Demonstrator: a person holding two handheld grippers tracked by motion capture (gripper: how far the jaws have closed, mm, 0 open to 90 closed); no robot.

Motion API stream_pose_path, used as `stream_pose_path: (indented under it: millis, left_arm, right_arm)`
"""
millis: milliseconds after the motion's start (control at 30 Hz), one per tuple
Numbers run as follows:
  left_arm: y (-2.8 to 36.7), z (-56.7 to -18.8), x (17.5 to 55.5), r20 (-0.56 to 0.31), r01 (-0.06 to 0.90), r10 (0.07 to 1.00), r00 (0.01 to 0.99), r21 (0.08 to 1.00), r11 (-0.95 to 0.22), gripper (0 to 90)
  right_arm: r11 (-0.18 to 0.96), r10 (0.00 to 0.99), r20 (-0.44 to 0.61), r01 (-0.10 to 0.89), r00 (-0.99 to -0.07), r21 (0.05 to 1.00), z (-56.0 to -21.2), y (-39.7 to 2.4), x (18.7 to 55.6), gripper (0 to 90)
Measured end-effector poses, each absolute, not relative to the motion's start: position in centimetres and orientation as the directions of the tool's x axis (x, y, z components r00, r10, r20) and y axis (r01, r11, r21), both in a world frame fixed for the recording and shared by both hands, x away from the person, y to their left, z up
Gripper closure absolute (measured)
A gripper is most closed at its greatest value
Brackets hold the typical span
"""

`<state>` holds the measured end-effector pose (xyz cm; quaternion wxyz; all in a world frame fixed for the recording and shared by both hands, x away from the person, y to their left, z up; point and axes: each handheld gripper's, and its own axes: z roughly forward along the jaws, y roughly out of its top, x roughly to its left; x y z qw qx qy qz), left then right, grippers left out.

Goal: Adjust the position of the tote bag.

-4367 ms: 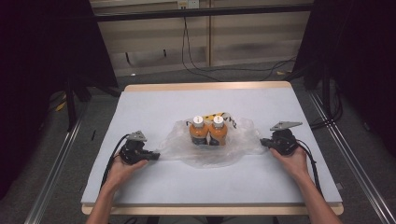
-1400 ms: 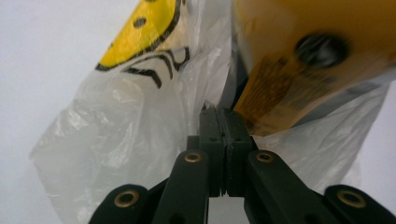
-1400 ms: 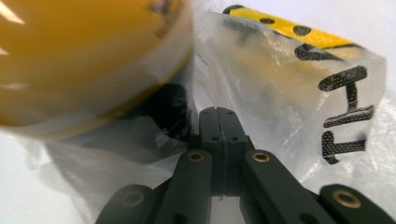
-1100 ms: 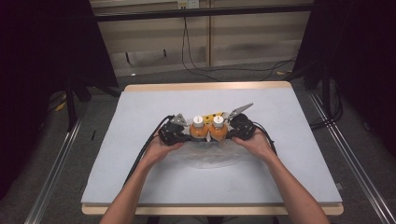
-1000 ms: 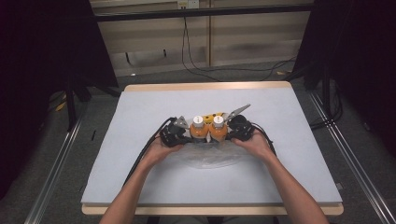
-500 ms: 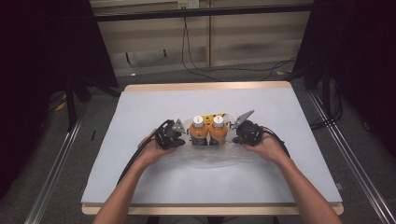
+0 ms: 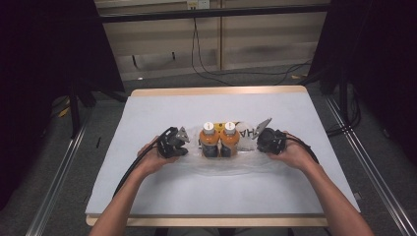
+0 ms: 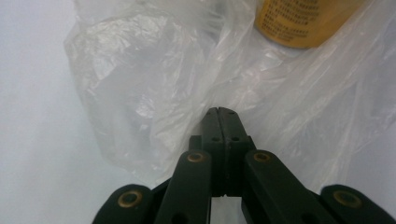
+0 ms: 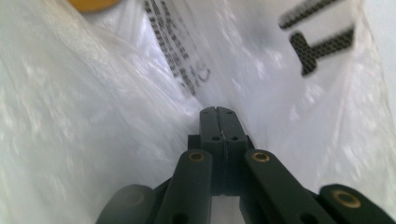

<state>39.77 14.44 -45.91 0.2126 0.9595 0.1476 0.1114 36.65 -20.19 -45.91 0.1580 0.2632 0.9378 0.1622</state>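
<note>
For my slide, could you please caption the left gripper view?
Left tool, jaws shut, pinching the clear plastic bag beside an orange bottle.

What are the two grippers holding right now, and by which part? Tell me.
Each is shut on the plastic bag: the left gripper pinches its film on the left of the bottles, the right gripper on their right.
</note>
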Motion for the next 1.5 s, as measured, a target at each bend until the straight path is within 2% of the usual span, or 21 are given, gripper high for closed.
stream_pose_path:
  millis: [67,133,400,567,933,1500]
  left_arm:
    - [14.9,-45.9,40.1,0.132,0.254,0.344,0.93,0.446,-0.858,90.0]
    - [15.0,-45.8,40.2,0.155,0.246,0.34,0.928,0.434,-0.867,90.0]
    - [16.8,-45.7,40.3,0.153,0.274,0.36,0.92,0.405,-0.872,90.0]
    - [18.9,-45.8,39.7,0.12,0.298,0.383,0.916,0.434,-0.85,90.0]
    - [20.0,-45.7,38.6,0.102,0.294,0.366,0.925,0.418,-0.859,90.0]
    - [21.3,-45.8,38.0,0.063,0.305,0.372,0.926,0.456,-0.836,90.0]
  right_arm:
    - [0.806,0.55,-0.214,0.448,-0.807,0.386,-45.9,-20.9,36.6,90.0]
    - [0.805,0.554,-0.213,0.452,-0.805,0.385,-45.9,-21.1,36.5,90.0]
    - [0.8,0.573,-0.216,0.481,-0.791,0.359,-45.9,-22.8,36.5,90.0]
    - [0.802,0.569,-0.2,0.483,-0.798,0.352,-45.8,-24.0,36.0,90.0]
    - [0.803,0.554,-0.173,0.468,-0.814,0.369,-45.7,-24.9,35.2,90.0]
    - [0.788,0.574,-0.165,0.486,-0.802,0.379,-45.6,-26.5,34.0,90.0]
